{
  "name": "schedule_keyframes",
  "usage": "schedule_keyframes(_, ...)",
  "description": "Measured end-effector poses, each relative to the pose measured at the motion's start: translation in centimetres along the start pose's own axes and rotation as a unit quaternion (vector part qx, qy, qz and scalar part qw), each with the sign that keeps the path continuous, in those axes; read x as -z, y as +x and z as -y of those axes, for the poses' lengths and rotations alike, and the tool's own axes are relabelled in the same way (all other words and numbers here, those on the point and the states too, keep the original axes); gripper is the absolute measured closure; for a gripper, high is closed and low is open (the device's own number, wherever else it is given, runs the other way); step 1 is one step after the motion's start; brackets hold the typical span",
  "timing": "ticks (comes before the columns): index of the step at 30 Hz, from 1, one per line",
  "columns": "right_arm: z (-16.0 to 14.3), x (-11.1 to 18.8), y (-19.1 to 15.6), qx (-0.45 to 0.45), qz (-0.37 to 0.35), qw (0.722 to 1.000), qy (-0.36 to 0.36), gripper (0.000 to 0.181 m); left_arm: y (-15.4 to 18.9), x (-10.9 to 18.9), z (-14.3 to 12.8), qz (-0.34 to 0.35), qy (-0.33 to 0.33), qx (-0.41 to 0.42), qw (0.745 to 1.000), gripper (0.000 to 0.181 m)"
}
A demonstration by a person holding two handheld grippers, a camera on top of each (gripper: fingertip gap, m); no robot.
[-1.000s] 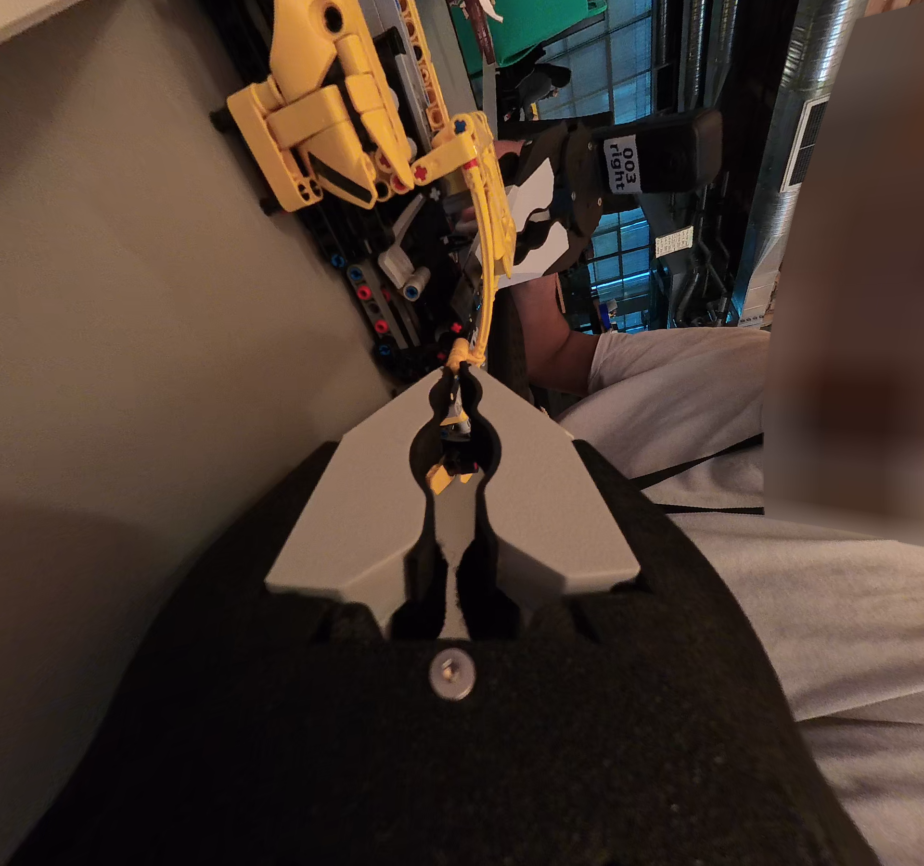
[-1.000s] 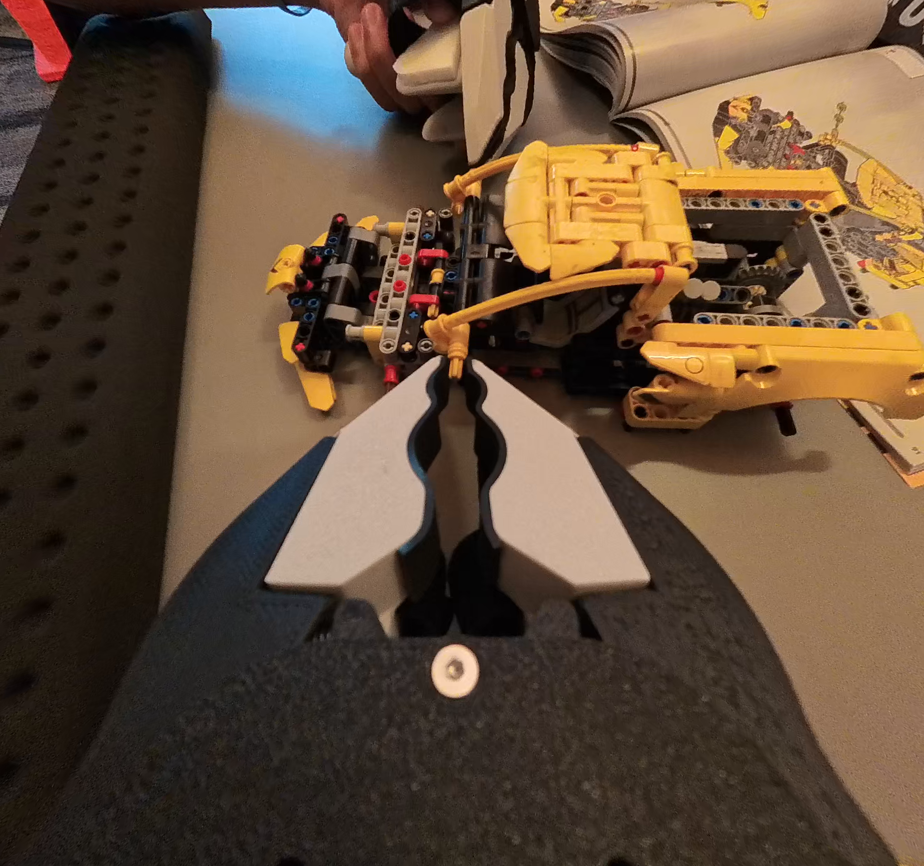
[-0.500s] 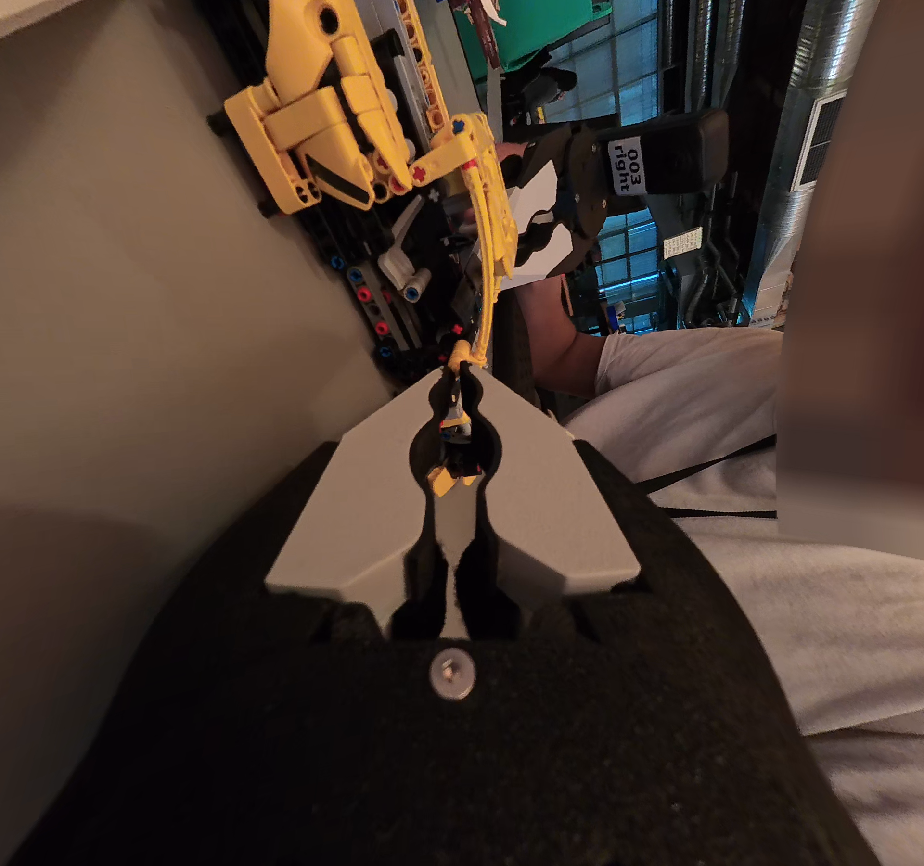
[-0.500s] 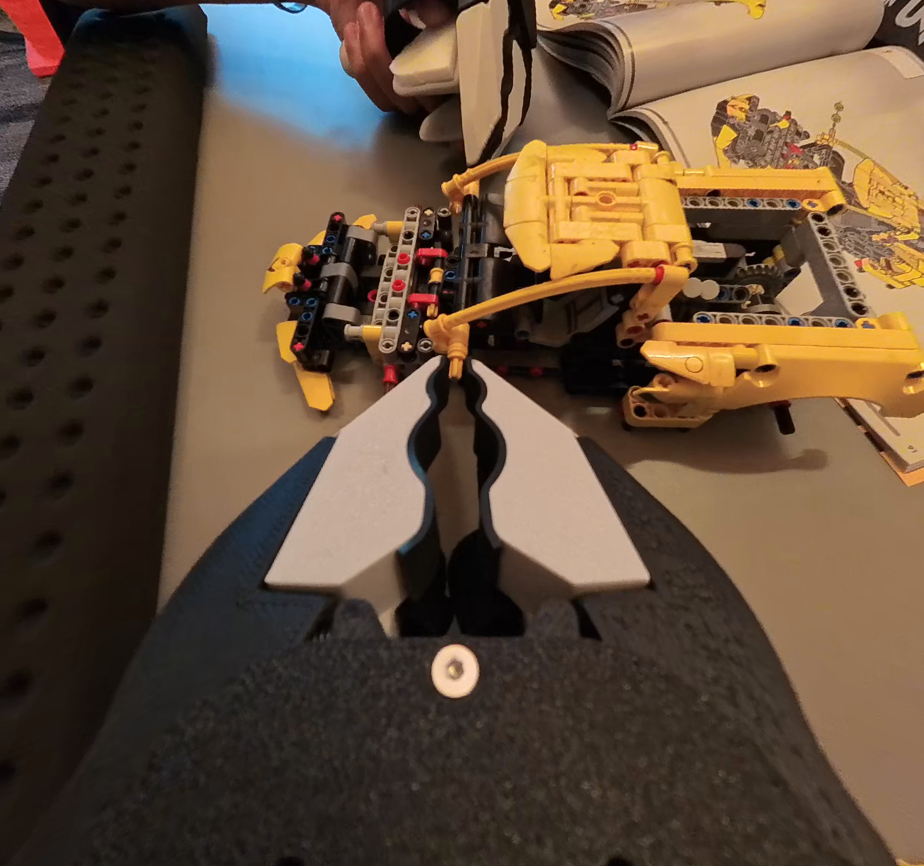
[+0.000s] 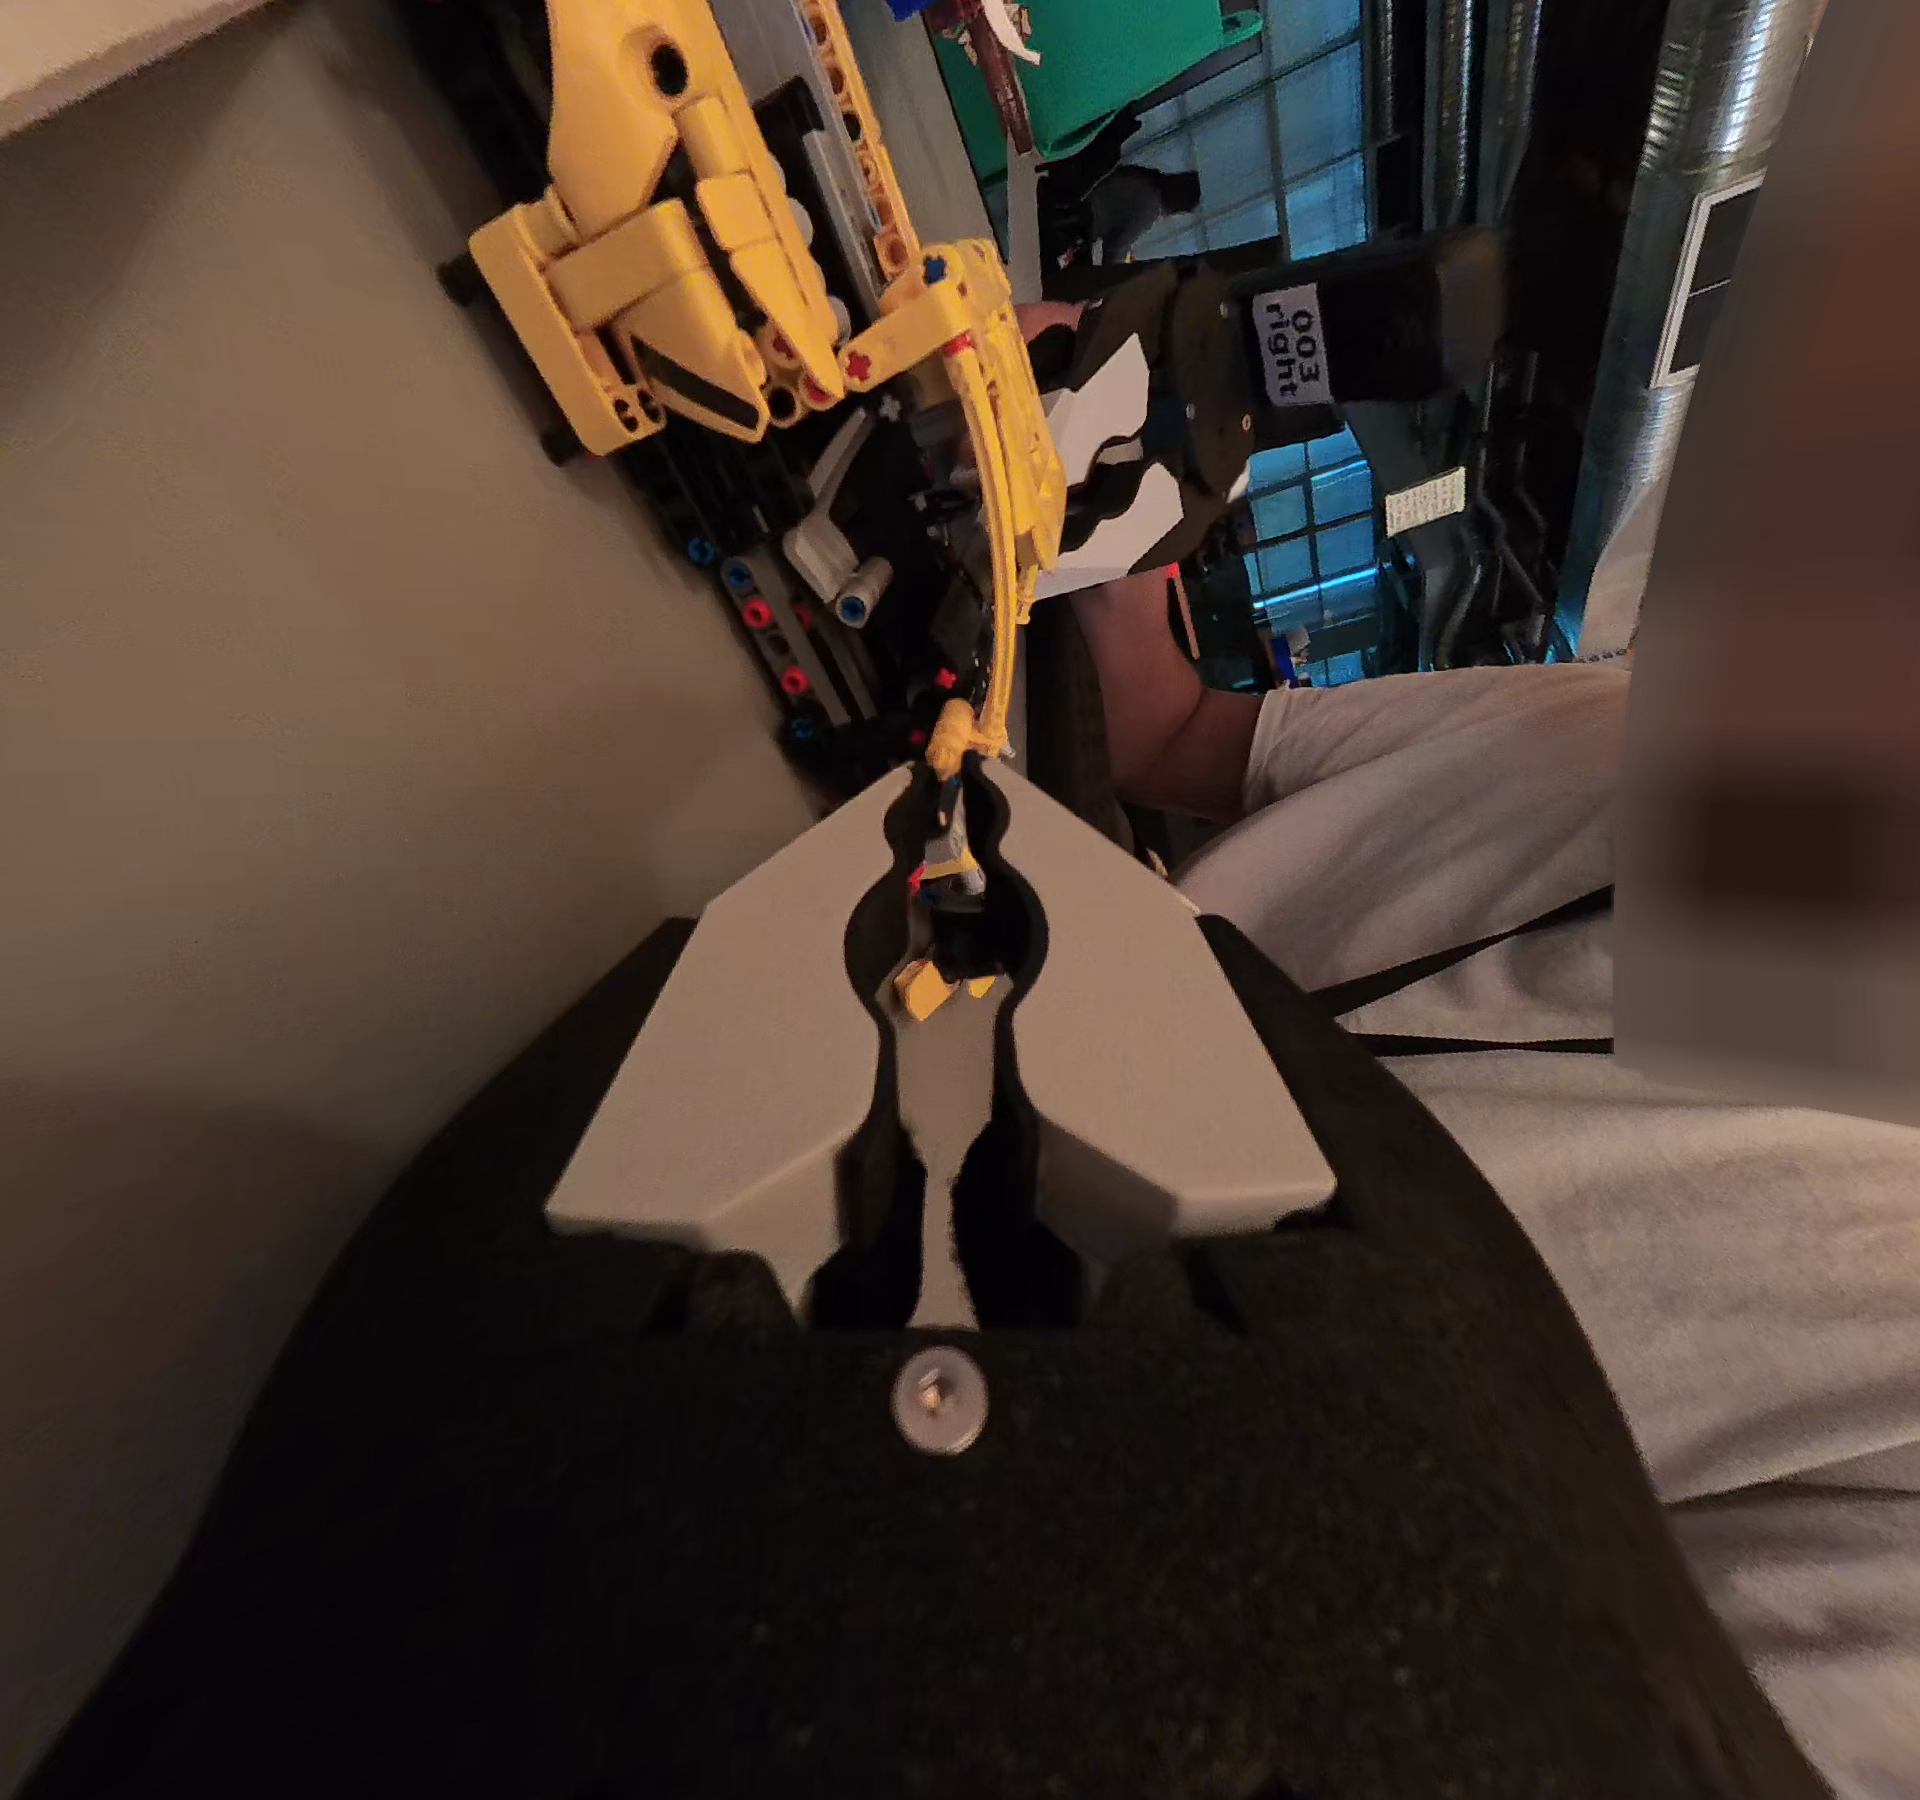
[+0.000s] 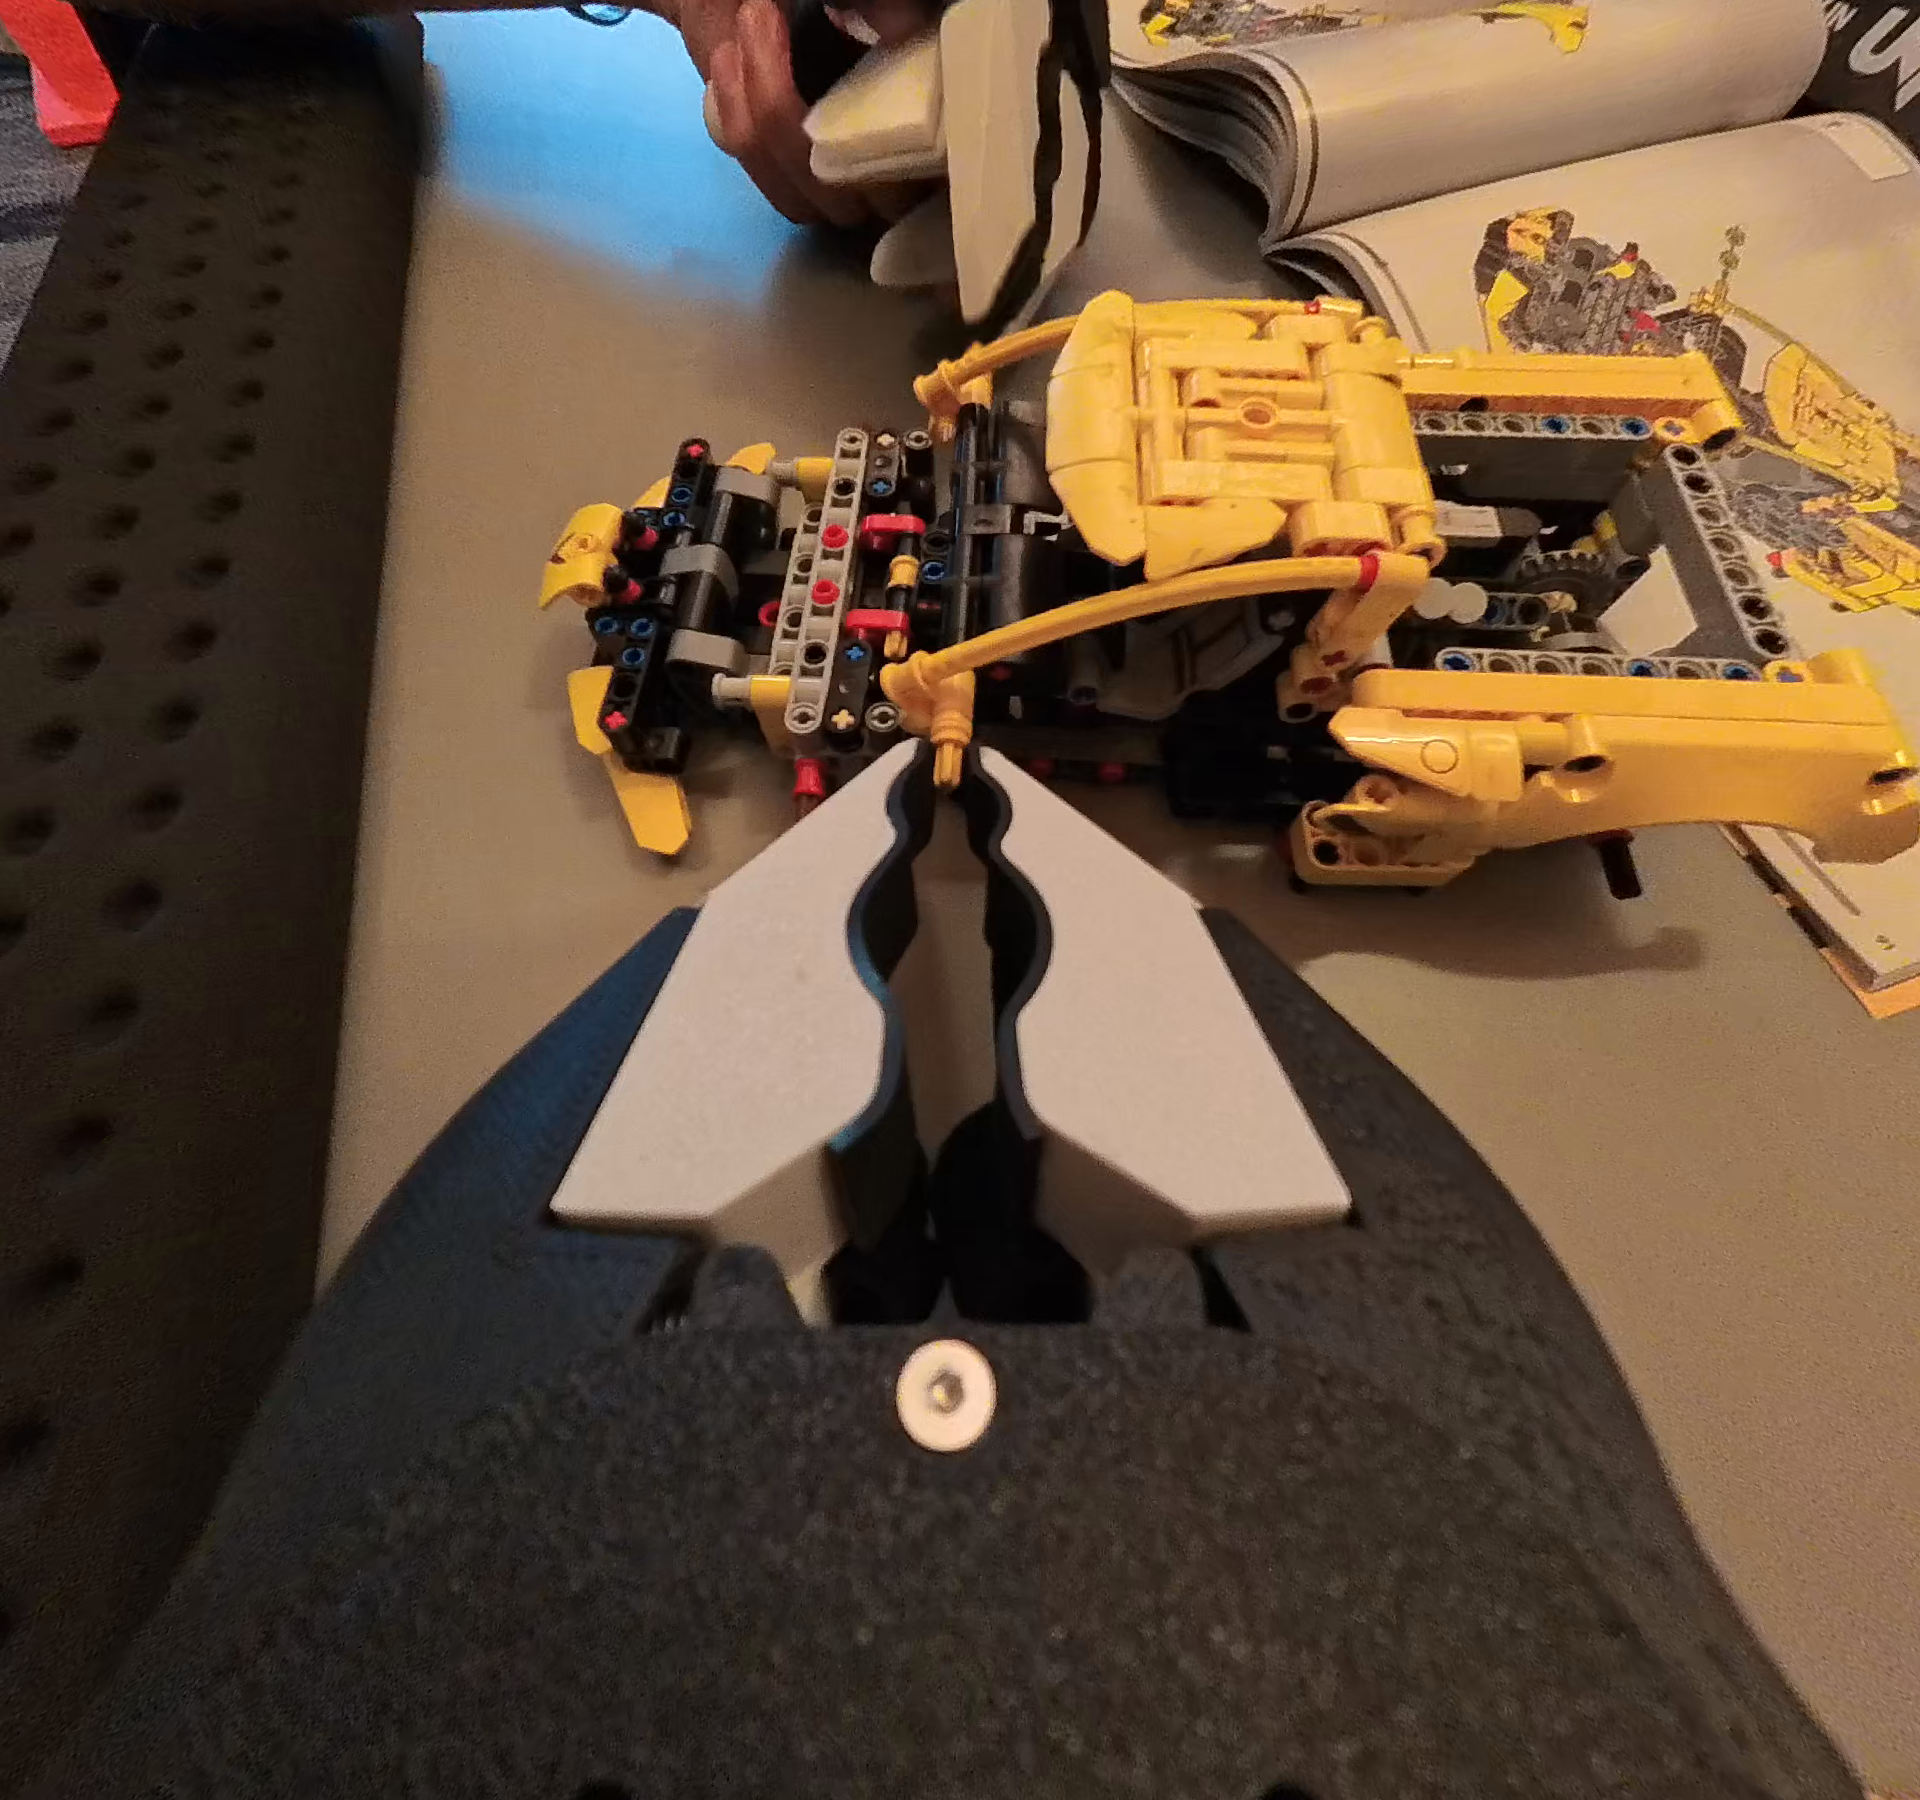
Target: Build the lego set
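Grey table, lego model just ahead, right tongs pinching its yellow hose end, left tongs pinching model's rear.

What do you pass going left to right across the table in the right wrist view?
Black perforated panel → yellow claw pieces at the model's end → grey holed beam → yellow cab panels → long yellow arm → open instruction booklet.

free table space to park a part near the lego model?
Bare table between the perforated black mat and the lego model, and nearer, right of the right gripper. Crowded behind: instruction booklet, hand.
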State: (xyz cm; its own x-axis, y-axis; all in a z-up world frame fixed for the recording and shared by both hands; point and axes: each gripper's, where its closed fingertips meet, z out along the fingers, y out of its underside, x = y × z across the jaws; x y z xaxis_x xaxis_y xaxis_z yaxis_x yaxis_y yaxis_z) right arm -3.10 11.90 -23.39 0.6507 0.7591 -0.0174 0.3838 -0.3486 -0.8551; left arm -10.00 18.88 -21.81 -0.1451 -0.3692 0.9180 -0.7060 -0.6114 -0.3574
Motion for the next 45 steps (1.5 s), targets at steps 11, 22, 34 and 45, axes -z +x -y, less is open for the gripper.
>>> schedule_keyframes(11, 0.1, -0.1, 0.0, -0.002, 0.001, 1.000, 0.000, 0.177, -0.3, -0.7, -0.4, 0.019, -0.015, -0.014, 1.000, 0.168)
schedule_keyframes(22, 0.1, -0.1, -0.1, -0.004, 0.001, 1.000, 0.000, 0.177, -0.2, -0.4, -0.1, 0.009, -0.007, -0.008, 1.000, 0.176)
schedule_keyframes(34, -0.1, -0.1, -0.1, 0.000, 0.002, 1.000, -0.005, 0.177, -0.1, -0.7, -0.1, 0.008, -0.012, -0.015, 1.000, 0.177)
schedule_keyframes(45, -0.2, -0.1, -0.1, 0.014, 0.001, 1.000, -0.010, 0.178, 0.0, -1.1, -0.1, 0.005, -0.024, -0.022, 0.999, 0.177)
